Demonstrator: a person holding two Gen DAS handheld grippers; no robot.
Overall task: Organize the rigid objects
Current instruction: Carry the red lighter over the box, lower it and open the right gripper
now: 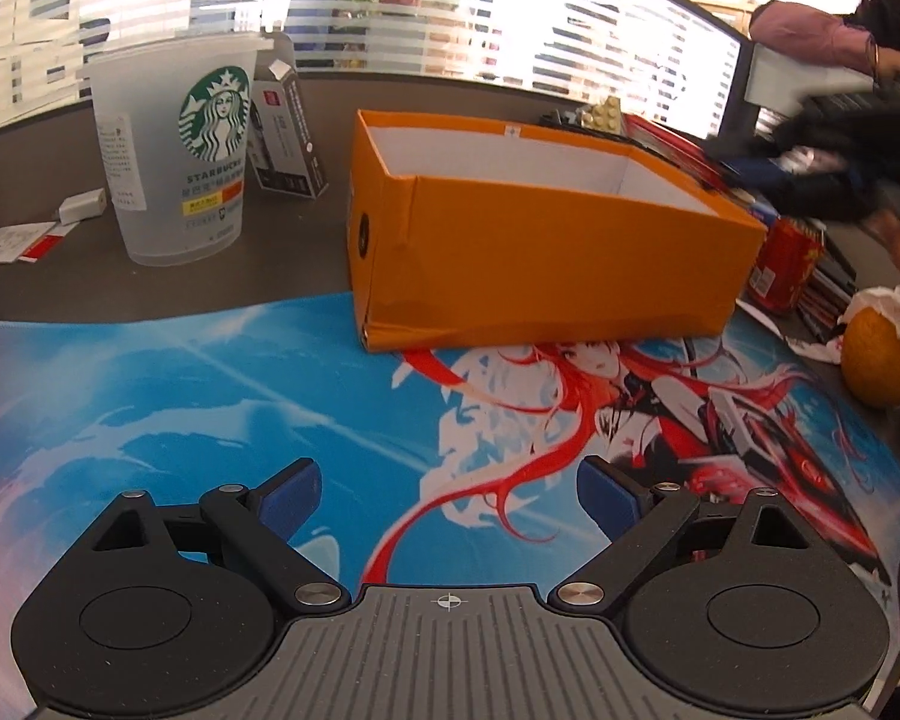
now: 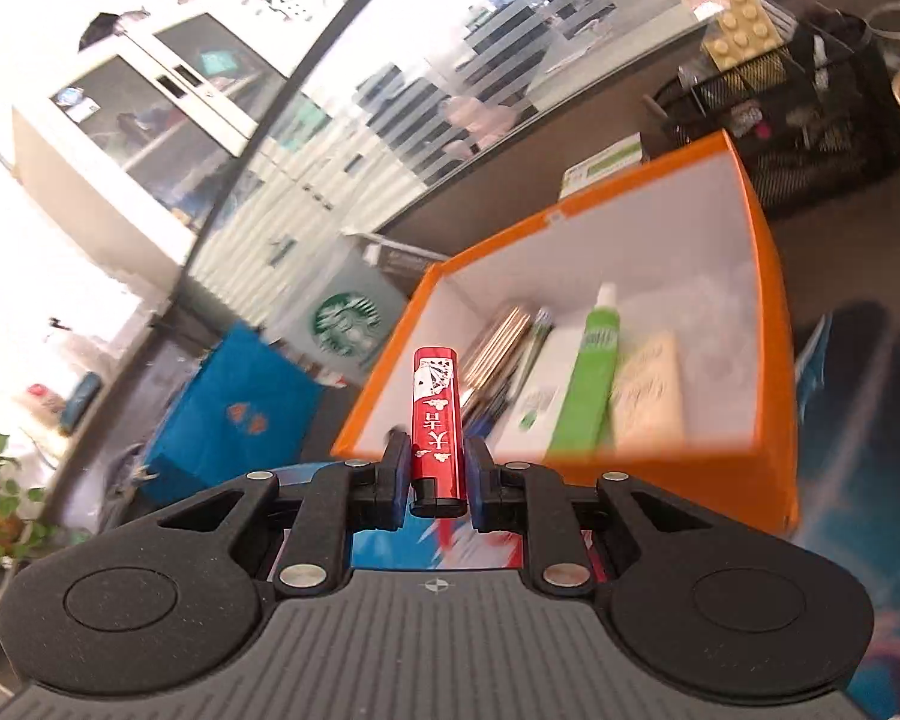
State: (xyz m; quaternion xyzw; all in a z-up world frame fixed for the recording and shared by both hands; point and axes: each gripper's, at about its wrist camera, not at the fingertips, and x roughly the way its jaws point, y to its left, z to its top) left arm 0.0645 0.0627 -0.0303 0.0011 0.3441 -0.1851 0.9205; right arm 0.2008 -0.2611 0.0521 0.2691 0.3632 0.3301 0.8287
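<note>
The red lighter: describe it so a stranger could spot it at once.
Find the open orange cardboard box on the desk. Just in front of its near wall, the right gripper is shut on a slim red lighter. Unlike the green tube in the box, it carries white playing-card art and characters.

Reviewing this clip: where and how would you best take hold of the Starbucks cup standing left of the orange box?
Judging from the left wrist view, grip the Starbucks cup across its lower body, coming in level from the mat side. It stands upright and tapers downward, so the narrower base probably fits the open left gripper better than the wide rim.
</note>
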